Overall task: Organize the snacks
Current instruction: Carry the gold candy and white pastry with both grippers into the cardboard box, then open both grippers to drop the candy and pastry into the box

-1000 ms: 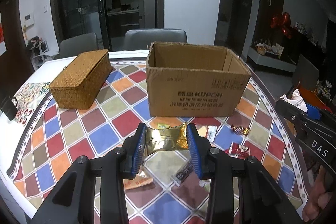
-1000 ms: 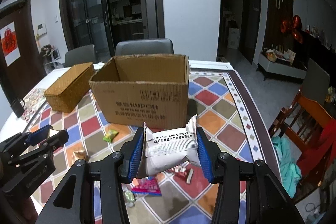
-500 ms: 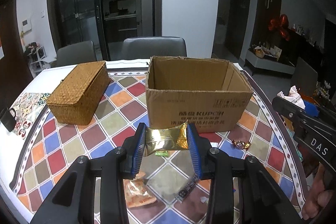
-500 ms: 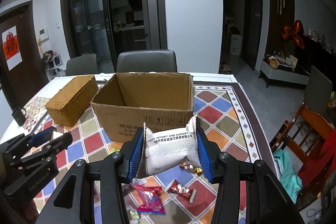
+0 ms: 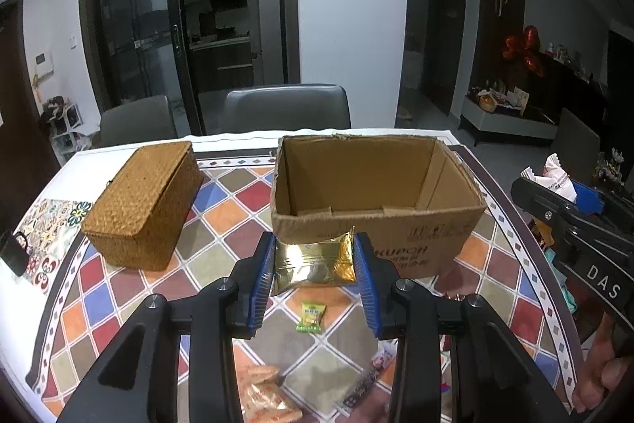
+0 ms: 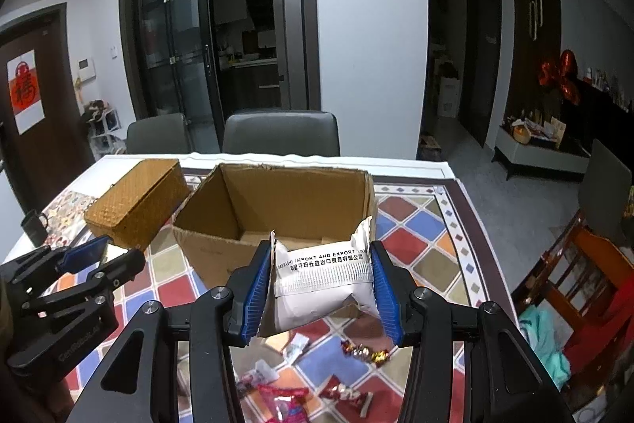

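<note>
1. Our left claw (image 5: pixel 314 266) is clamped on a gold foil packet (image 5: pixel 313 262), and our right claw (image 6: pixel 321 282) is clamped on a white printed packet (image 6: pixel 323 284); both packets sit squarely between the blue pads and hang clear of the table.
2. Over the last second both claws have risen and come closer to the cardboard box (image 5: pixel 376 201). A second ago we saw mostly its front wall; now we look down over the near rim to the bare floor inside. We judge both packets nearly ready to drop in.
3. Beneath and just behind the claws, loose snacks are left on the checkered tablecloth (image 5: pixel 222 224): a small green candy (image 5: pixel 311 316) under the left claw, an orange biscuit pack (image 5: pixel 265 397) nearer us, red wrappers (image 6: pixel 285 399) and foil sweets (image 6: pixel 364 349) under the right. So much sorting remains.
4. Just ahead of each claw stands the box's near wall, the one obstacle; the packets must clear its ragged rim.
5. The two claws ride side by side, so we should mind them crowding over the opening.
6. Ahead and left of the box lies a closed wicker basket (image 5: pixel 146 209), apart from it.
7. Beyond the table stand grey chairs (image 5: pixel 285 106).
</note>
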A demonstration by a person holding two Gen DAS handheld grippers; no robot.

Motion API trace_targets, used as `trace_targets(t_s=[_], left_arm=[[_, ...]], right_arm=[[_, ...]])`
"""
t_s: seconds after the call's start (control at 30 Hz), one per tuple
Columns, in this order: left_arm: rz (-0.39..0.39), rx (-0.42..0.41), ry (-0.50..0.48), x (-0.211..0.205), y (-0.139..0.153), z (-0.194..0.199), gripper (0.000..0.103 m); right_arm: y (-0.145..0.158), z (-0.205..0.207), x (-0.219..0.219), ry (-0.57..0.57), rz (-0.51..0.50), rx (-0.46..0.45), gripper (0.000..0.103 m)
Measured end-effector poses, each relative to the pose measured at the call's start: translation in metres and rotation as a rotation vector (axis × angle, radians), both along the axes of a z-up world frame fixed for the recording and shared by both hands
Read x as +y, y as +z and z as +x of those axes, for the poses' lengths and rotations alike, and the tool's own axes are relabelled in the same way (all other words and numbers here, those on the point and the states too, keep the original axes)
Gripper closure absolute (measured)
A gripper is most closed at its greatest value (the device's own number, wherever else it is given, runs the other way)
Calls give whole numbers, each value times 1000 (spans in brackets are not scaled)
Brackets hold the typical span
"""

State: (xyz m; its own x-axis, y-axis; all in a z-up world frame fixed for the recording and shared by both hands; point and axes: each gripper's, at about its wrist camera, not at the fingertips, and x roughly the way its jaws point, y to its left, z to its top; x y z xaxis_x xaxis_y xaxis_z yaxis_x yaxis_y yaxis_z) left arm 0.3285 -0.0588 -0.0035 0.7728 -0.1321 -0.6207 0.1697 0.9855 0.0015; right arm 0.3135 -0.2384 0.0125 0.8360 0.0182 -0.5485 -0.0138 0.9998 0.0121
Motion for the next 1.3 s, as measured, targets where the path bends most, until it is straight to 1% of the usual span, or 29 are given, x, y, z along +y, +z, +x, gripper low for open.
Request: trace_targets(t_s=[0.23, 0.33, 0.4, 0.47, 0.57, 0.63, 0.87, 1.17, 1.3], left_arm=[[4, -4, -12, -6, 5, 23, 64], [0, 0, -17, -8, 8, 34, 64], [-15, 14, -39, -9, 8, 42, 64], [-8, 14, -49, -10, 10, 51, 64], [3, 8, -55, -12, 11, 61, 64], [14, 9, -56, -14, 10, 70, 64], [-5, 40, -65, -15, 4, 98, 64], [-9, 74, -81, -18, -3, 122, 64], [-19, 89, -94, -20, -7, 127, 64]], right_arm=[[5, 17, 4, -3, -27, -11, 54], [5, 26, 4, -5, -21, 0, 54], [4, 35, 0, -8, -10, 18, 54], [4, 43, -3, -11, 15, 33, 54], [3, 54, -5, -15, 21, 41, 54], [3, 61, -4, -16, 15, 40, 54], [4, 78, 3, -13, -4, 34, 54], [-2, 104, 6, -5, -16, 66, 54], [-9, 111, 1, -12, -3, 91, 54]])
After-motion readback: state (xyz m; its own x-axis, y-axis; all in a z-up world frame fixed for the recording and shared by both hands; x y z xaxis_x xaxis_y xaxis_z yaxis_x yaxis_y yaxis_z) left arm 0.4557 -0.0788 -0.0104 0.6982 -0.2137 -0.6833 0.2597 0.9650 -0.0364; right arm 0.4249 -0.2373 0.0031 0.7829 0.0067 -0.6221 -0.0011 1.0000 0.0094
